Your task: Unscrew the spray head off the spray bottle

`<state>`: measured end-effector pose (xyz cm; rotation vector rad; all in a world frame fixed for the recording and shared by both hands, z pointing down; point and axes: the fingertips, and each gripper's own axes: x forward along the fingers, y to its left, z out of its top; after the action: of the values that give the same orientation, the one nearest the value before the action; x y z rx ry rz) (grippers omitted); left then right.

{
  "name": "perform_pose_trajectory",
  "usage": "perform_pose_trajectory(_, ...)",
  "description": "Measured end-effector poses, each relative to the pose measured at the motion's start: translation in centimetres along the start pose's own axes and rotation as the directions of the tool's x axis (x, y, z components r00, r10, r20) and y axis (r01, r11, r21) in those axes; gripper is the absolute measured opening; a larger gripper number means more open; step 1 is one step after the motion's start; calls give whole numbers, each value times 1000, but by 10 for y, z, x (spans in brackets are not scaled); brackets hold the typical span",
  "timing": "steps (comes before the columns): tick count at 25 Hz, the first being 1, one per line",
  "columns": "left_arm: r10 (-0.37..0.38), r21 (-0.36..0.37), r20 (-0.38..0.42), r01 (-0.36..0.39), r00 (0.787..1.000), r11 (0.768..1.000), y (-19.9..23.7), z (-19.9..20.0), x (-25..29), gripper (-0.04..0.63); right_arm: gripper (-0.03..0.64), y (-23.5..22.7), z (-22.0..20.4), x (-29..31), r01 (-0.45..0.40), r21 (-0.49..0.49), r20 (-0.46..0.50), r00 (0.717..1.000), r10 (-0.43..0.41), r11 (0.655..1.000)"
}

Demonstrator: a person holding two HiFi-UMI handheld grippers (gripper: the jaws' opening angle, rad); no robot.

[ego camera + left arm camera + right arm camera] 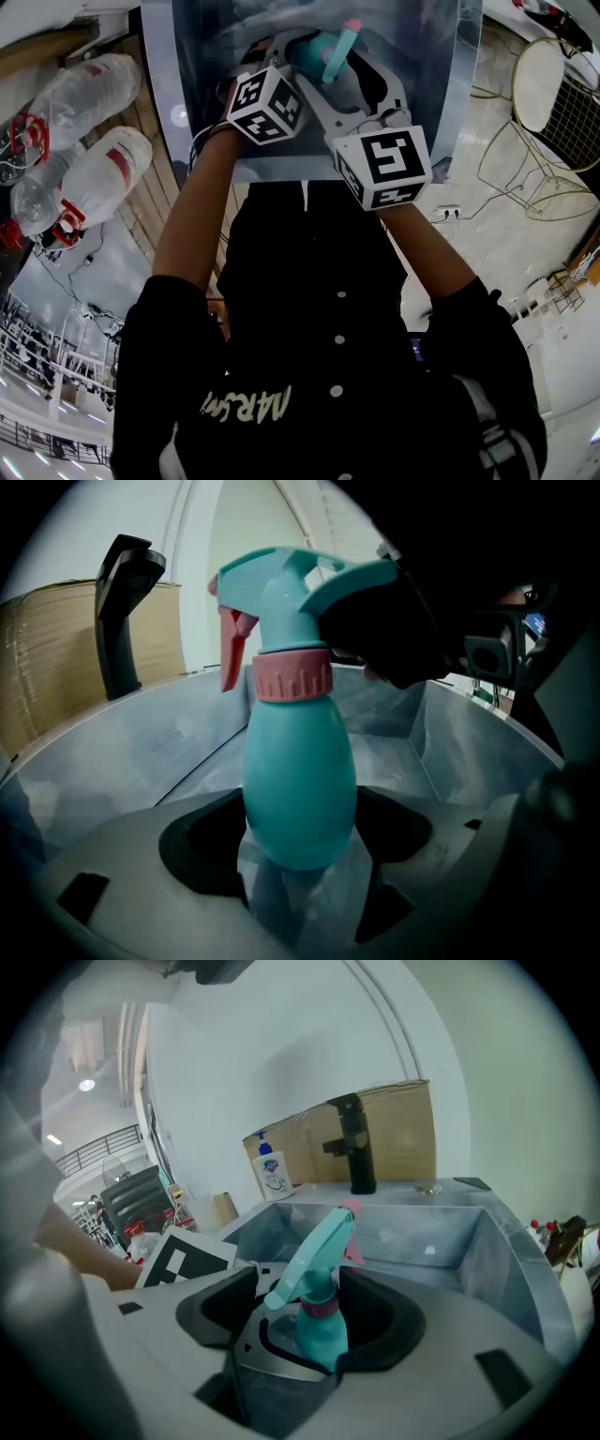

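Note:
A teal spray bottle (300, 789) with a pink collar (291, 677) and a teal spray head (291, 592) stands upright over a metal sink. My left gripper (300, 836) is shut on the bottle's lower body, with pads against both sides. My right gripper (314, 1321) is open, its wide jaws around the spray head (314, 1260) and gaps showing on either side. From the left gripper view, the right gripper (384, 635) is a dark shape behind the head. In the head view both grippers meet at the bottle (323, 52), left gripper (295, 47), right gripper (361, 70).
The sink (187, 141) has steep steel walls around the bottle. A black faucet (354, 1143) stands at its far rim before a cardboard box (398, 1124), with a soap bottle (272, 1171) beside it. Large plastic bottles (84, 159) lie left; wire chairs (553, 112) stand right.

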<state>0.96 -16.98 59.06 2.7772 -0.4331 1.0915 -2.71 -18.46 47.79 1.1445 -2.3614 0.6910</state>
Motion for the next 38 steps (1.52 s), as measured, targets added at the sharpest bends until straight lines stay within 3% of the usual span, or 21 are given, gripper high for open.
perform_pose_trajectory(3,-3,4,-3,3,1000,1000,0,-1,0,377,274,1,0,6,0,-83,-20,1000,-2,997)
perform_pose_trajectory(10,-3,5,-6,3,1000,1000,-1,-1,0,377,158,-8,0,12,-34,-228,-25,999,29,973)
perform_pose_trajectory(14,-7,10,-1,7,1000,1000,-1,0,0,377,156,-3,0,12,-162,-317,-40,987,158,935)
perform_pose_trajectory(16,-17,17,6,17,1000,1000,-3,1,0,377,156,-1,-2,9,-277,-340,-75,961,267,899)
perform_pose_trajectory(18,-30,24,15,30,999,999,-5,1,0,377,156,4,-3,7,-405,-398,-123,913,389,823)
perform_pose_trajectory(22,-48,27,33,47,998,999,-6,1,0,377,156,9,-10,2,-600,-527,-288,792,538,601)
perform_pose_trajectory(25,-58,28,46,57,997,998,-6,-2,1,377,156,15,-14,0,-668,-597,-352,715,604,444)
perform_pose_trajectory(27,-65,32,49,63,997,997,-8,-4,3,377,156,16,-18,-2,-694,-608,-371,677,635,385)
perform_pose_trajectory(29,-67,34,50,65,997,997,-9,-3,4,377,156,15,-19,-3,-711,-596,-376,657,653,373)
perform_pose_trajectory(31,-65,35,48,64,997,997,-10,-2,4,377,158,15,-18,-4,-713,-579,-371,662,651,395)
perform_pose_trajectory(33,-64,35,47,62,997,997,-10,0,2,376,163,14,-16,-3,-702,-560,-355,684,637,440)
perform_pose_trajectory(35,-64,33,47,62,997,998,-9,0,1,377,218,13,-15,-4,-681,-545,-336,712,616,490)
perform_pose_trajectory(38,-64,31,47,62,997,998,-8,1,-1,377,264,1,-14,-9,-614,-542,-317,782,537,574)
